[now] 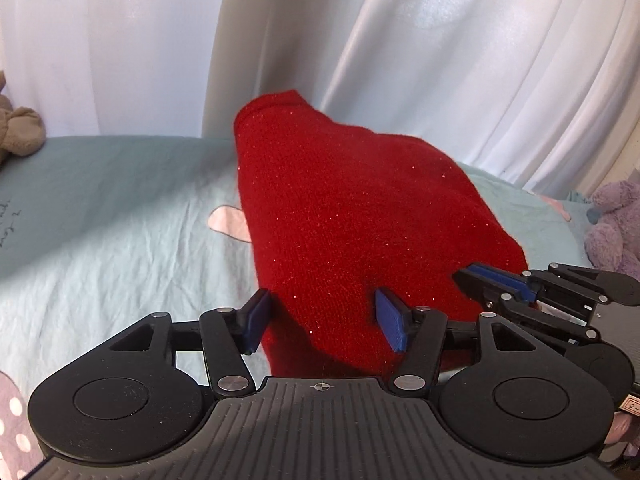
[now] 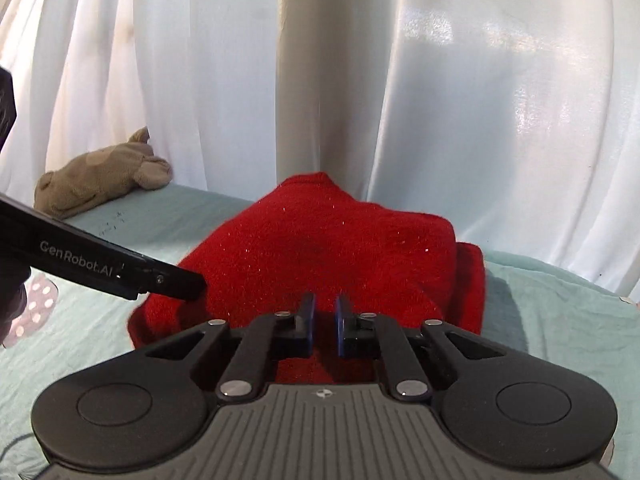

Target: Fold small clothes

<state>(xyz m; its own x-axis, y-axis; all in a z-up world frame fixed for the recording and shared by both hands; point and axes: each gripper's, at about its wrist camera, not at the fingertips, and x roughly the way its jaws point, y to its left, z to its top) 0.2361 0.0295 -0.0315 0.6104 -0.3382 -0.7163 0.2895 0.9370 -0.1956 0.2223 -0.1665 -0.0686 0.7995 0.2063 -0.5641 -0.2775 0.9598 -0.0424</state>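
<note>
A red knit garment (image 1: 352,216) with fine glitter lies bunched on the pale green bedsheet (image 1: 120,208); it also shows in the right wrist view (image 2: 320,248). My left gripper (image 1: 324,320) is open, its blue pads either side of the garment's near edge, gripping nothing. My right gripper (image 2: 323,326) has its blue pads nearly together over the garment's near edge, with a thin gap between them; whether cloth is pinched I cannot tell. The right gripper's fingers (image 1: 496,280) show at the right of the left wrist view, resting on the garment. The left gripper's body (image 2: 120,268) crosses the left of the right wrist view.
White curtains (image 2: 480,120) hang behind the bed. A tan soft toy (image 2: 100,176) lies at the far left by the curtain. A purple soft toy (image 1: 616,228) sits at the right. A dotted grey cloth (image 1: 12,412) lies at the near left.
</note>
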